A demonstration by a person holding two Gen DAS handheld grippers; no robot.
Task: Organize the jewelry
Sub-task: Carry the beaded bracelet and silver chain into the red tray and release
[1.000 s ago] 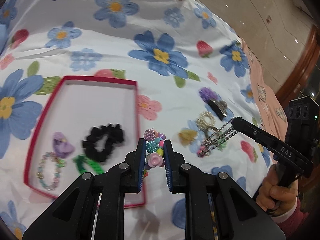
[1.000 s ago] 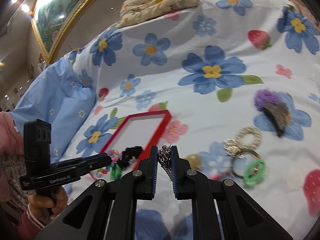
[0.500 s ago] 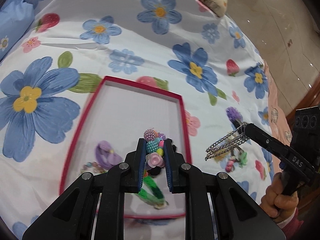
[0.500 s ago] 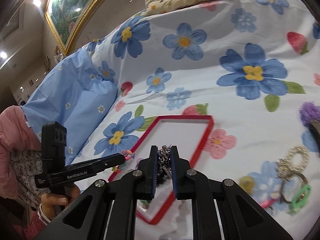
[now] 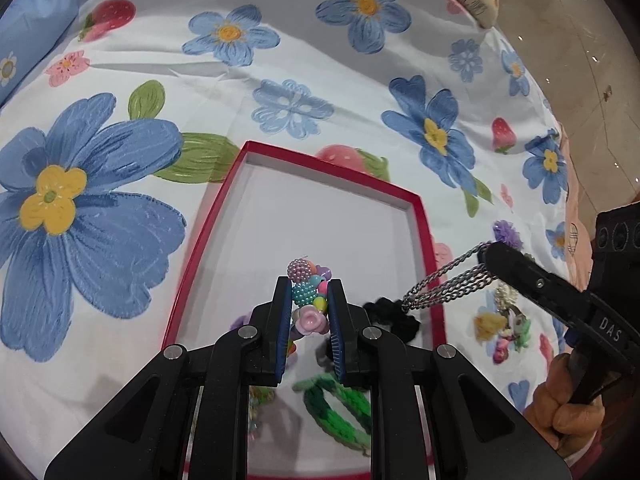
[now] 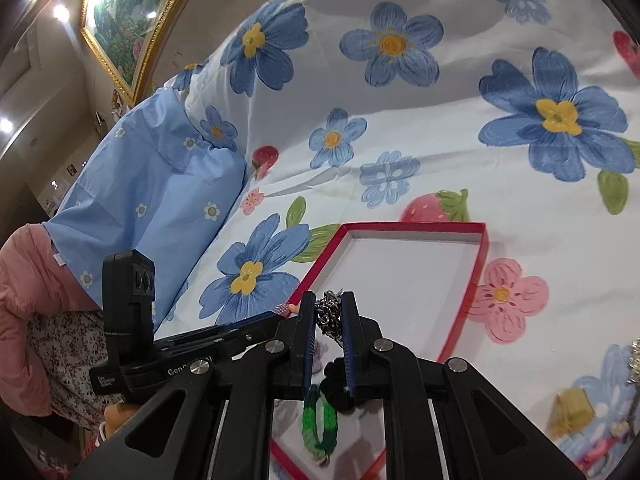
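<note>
Got both grippers loaded over the red tray (image 5: 416, 216) on the flowery sheet (image 5: 280, 60). My left gripper (image 5: 308, 312) is pinching a beaded bracelet (image 5: 306, 296), pastel beads plus a little pink rose, right above the tray's white floor. My right gripper (image 6: 328, 320) is clamped on a silver chain (image 6: 329, 314); in the left view the chain's loops dangle over the tray's right edge. A green band (image 5: 340, 404) and a black scrunchie (image 5: 394, 312) are in the tray near the front. There's more jewelry (image 5: 504, 328) on the sheet just right of the tray, too blurry to sort out.
</note>
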